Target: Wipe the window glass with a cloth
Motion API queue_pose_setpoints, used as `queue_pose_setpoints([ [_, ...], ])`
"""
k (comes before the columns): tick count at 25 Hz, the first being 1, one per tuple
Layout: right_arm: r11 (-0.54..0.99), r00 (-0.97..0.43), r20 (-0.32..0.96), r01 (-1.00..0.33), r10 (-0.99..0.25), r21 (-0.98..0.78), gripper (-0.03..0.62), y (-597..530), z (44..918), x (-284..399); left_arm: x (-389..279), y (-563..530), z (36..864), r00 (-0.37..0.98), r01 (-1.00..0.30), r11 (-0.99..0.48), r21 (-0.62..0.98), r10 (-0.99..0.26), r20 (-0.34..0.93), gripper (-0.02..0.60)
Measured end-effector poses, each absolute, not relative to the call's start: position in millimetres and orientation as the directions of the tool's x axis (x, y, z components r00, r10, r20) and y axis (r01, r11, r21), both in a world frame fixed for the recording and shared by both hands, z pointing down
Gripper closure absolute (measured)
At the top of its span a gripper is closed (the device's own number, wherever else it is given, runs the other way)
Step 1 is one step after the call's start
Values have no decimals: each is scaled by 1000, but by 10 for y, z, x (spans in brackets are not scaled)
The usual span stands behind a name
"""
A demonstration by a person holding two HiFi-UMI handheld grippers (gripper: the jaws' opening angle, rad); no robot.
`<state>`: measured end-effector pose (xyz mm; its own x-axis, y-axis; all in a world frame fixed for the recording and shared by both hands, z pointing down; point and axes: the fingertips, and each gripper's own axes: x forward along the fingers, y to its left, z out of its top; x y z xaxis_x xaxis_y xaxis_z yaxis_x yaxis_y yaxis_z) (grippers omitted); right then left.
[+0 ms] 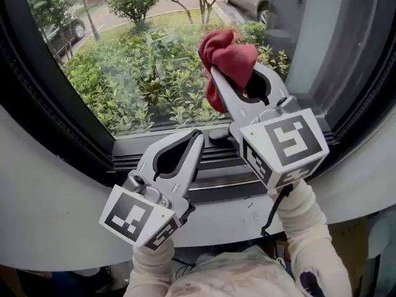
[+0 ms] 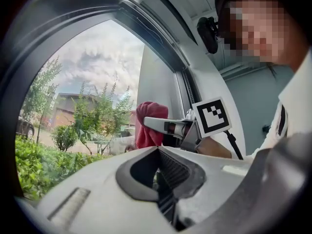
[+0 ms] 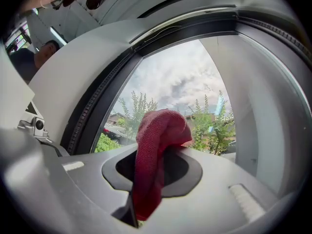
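Observation:
A red cloth (image 1: 226, 59) is bunched at the tip of my right gripper (image 1: 218, 73), whose jaws are shut on it, right by the window glass (image 1: 142, 60). In the right gripper view the red cloth (image 3: 157, 155) drapes over the closed jaws in front of the glass (image 3: 180, 87). My left gripper (image 1: 197, 136) is shut with nothing in it, lower down by the dark sill track (image 1: 216, 172). The left gripper view shows the red cloth (image 2: 148, 126) and the right gripper (image 2: 146, 122) off to its right.
A dark rubber-edged window frame (image 1: 43, 98) curves round the glass. Beyond the glass are green bushes (image 1: 130, 85) and parked cars. A grey wall panel (image 1: 322, 36) stands at the right. A person's sleeves (image 1: 309, 234) are at the bottom.

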<state>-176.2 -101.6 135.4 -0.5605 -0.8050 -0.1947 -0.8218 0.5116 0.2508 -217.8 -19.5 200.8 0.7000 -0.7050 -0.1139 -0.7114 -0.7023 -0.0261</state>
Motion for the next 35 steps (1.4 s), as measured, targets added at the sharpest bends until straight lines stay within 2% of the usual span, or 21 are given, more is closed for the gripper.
queue_pose_setpoints([
  [16, 455, -517, -191, -842, -834, 291, 485, -1013, 1707, -1728, -2179, -116, 2107, 691, -720, -694, -3, -716, -94, 580],
  [25, 372, -437, -217, -884, -873, 284, 482, -1071, 1695, -893, -1587, -173, 2169, 732, -679, -734, -3, -676, -79, 580],
  [35, 308, -360, -231, -922, -904, 234, 480, -1117, 1702, 343, -570, -254, 2160, 781, -624, -781, -14, -622, -61, 580],
])
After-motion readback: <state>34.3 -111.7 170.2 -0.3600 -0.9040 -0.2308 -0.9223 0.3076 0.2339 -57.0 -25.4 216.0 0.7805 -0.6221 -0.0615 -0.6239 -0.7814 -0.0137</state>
